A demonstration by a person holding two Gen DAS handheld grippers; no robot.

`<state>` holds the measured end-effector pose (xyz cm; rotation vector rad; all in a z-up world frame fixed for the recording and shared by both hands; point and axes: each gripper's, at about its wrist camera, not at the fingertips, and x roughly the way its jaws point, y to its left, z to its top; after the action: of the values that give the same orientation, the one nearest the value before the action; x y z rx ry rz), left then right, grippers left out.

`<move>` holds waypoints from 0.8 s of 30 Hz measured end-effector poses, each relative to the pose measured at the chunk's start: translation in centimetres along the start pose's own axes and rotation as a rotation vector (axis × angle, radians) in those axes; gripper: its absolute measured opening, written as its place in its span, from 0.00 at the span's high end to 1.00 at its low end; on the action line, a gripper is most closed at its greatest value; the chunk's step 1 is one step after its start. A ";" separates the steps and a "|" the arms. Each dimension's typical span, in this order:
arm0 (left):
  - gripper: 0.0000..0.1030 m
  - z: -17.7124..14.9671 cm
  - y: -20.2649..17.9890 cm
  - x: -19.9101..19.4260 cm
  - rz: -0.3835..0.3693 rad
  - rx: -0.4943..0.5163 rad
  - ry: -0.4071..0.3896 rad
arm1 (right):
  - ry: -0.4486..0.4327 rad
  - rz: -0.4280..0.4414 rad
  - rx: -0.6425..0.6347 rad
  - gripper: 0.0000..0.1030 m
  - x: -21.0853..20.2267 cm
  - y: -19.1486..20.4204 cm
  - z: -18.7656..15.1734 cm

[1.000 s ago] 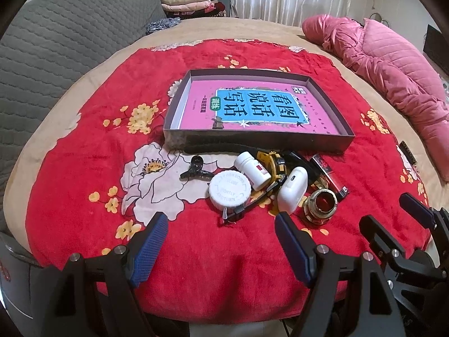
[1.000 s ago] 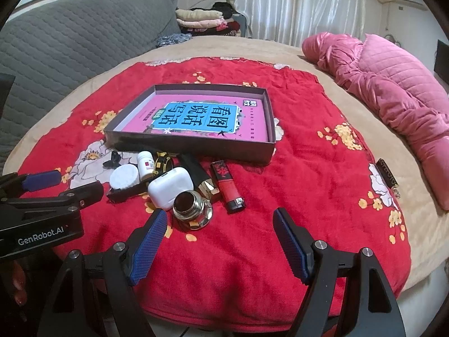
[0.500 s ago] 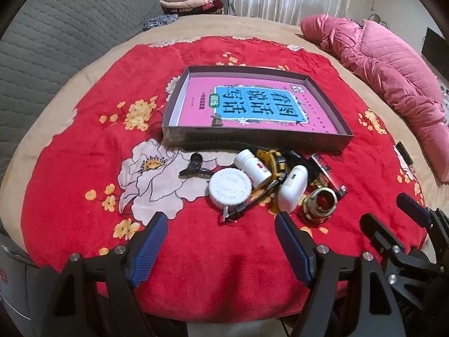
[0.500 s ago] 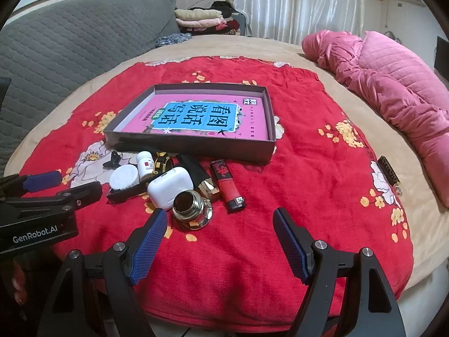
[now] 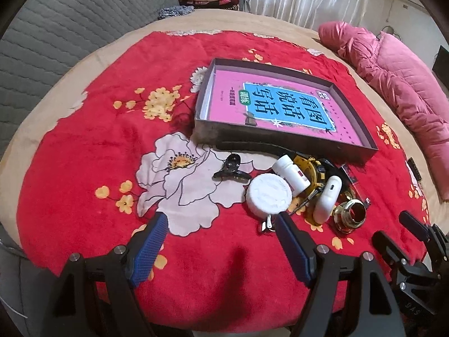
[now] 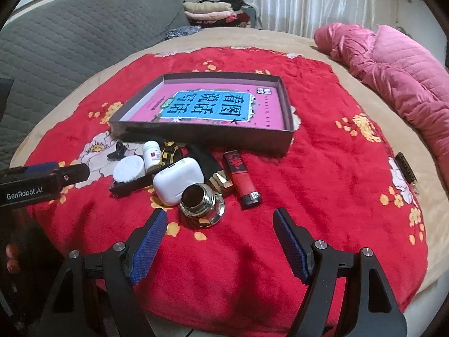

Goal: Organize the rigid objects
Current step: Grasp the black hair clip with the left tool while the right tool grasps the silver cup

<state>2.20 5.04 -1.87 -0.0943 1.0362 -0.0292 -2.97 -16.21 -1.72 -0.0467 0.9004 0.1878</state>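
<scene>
A dark shallow box (image 5: 207, 133) (image 6: 202, 137) with a pink book inside lies on a red flowered blanket. In front of it sits a cluster: black hair clip (image 5: 231, 168), white round lid (image 5: 268, 196) (image 6: 129, 169), white pill bottle (image 5: 290, 172) (image 6: 151, 154), white earbud case (image 5: 327, 199) (image 6: 178, 181), metal fitting (image 5: 350, 216) (image 6: 202, 203), red lighter (image 6: 242, 178). My left gripper (image 5: 221, 241) is open and empty, just short of the lid. My right gripper (image 6: 219, 238) is open and empty, just short of the metal fitting.
A pink quilted duvet (image 6: 393, 70) lies at the right. A grey quilted cover (image 5: 56, 28) is at the left. Folded clothes (image 6: 213, 9) are stacked at the back. A small dark item (image 6: 407, 168) lies near the blanket's right edge.
My left gripper has moved forward and left, closer to the objects, which now sit to the right in its view. The right gripper has barely moved. Both stay open.
</scene>
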 end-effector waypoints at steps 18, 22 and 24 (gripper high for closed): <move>0.34 4.1 0.6 6.7 0.010 -0.051 0.083 | 0.029 0.015 -0.069 0.24 3.4 1.2 0.3; 0.38 4.5 0.5 7.5 -0.013 -0.066 0.093 | 0.036 0.009 -0.075 0.24 4.0 1.4 0.4; 0.47 4.8 0.5 7.9 -0.019 -0.070 0.099 | 0.039 0.012 -0.071 0.24 4.2 1.2 0.3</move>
<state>10.31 5.33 -6.24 -0.1678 1.1352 -0.0145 -0.42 -14.35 -4.79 -0.1118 0.9331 0.2304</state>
